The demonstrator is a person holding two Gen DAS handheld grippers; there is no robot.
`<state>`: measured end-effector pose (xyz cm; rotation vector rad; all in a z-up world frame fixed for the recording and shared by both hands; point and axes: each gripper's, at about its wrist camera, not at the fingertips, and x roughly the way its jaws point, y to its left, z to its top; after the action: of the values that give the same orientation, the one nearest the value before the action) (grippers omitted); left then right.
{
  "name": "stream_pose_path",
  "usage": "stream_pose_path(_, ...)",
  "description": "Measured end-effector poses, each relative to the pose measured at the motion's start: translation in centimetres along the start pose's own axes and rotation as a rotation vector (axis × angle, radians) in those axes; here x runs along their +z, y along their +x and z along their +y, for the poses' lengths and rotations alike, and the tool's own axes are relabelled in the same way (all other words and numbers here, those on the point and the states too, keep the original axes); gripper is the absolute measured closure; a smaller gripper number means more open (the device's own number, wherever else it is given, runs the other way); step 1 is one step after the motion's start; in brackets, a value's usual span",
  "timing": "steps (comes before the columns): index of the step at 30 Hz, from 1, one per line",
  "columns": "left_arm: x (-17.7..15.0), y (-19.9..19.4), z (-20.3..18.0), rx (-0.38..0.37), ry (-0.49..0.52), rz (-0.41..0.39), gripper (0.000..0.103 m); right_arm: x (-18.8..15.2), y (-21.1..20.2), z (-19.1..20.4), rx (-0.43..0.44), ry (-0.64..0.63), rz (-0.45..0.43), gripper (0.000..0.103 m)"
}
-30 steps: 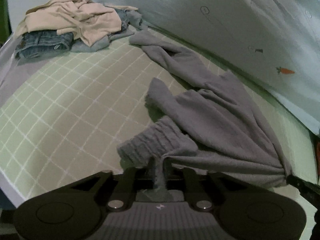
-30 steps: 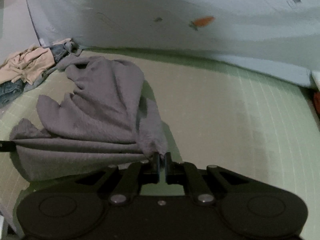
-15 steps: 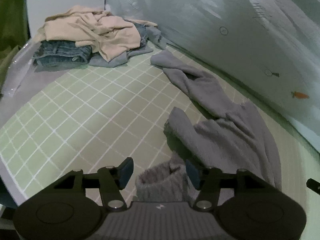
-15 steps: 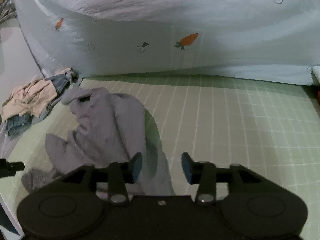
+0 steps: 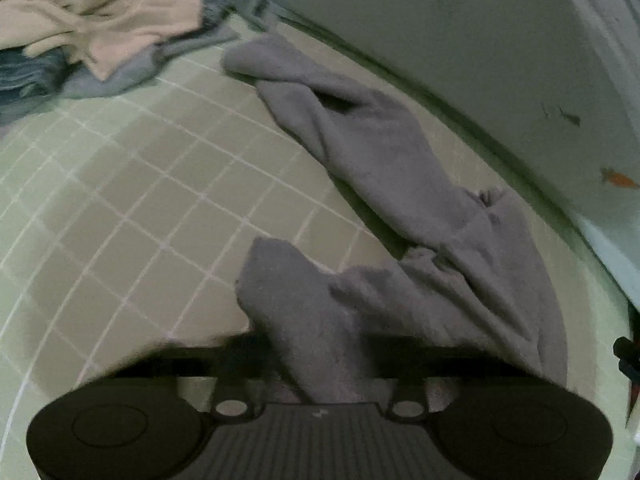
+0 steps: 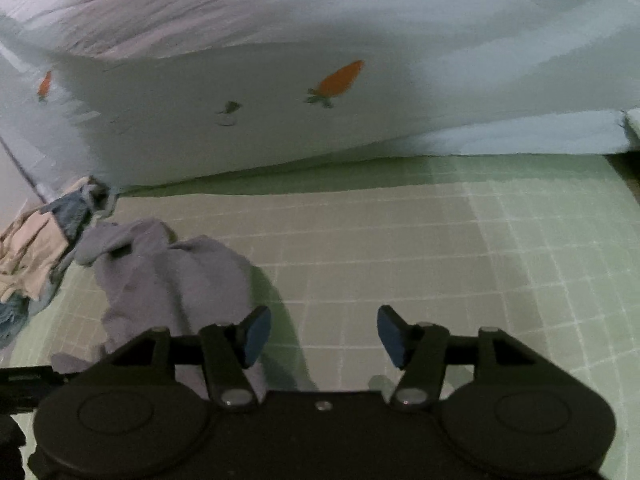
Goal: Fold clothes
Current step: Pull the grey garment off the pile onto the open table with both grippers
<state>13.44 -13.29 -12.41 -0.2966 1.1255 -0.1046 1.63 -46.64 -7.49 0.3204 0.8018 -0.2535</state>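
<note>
Here a fold of the grey garment (image 5: 384, 168) is being closed upon by the left gripper (image 5: 320, 364), whose jaws are all but hidden under the cloth draped over them, presumably so that a leg can be drawn straight. The garment is spread crumpled along the far edge of the green checked mat (image 5: 132, 184), beside the carrot-print sheet (image 6: 340, 40). The right gripper (image 6: 320, 338) is being opened, with nothing between its pads, over bare mat. Unfolded clothes (image 5: 92, 12) are piled at the far left corner
</note>
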Motion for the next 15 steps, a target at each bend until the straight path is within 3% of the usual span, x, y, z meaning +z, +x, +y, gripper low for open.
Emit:
stream_pose_path(4,-0.6,-2.2,1.1,0.028,0.001,-0.079,0.096,-1.5,-0.6,-1.0,-0.033,0.014,0.021,0.043)
stream_pose_path(6,-0.5,-4.6,3.0,0.08,-0.04,-0.15,0.096,-2.1,-1.1,-1.2,-0.04,0.024,0.031,0.043)
stream_pose_path(10,0.3,-9.4,8.8,0.287,-0.167,-0.304,0.096,-2.9,-1.8,-0.7,-0.042,0.02,0.04,0.043)
stream_pose_path(12,0.8,-10.6,12.4,0.361,-0.265,-0.321,0.096,-2.9,-1.8,0.1,-0.037,0.011,0.044,0.043)
stream_pose_path(15,0.9,-11.1,15.8,0.397,-0.339,-0.308,0.096,-2.6,-1.6,2.0,-0.026,-0.019,0.046,0.043)
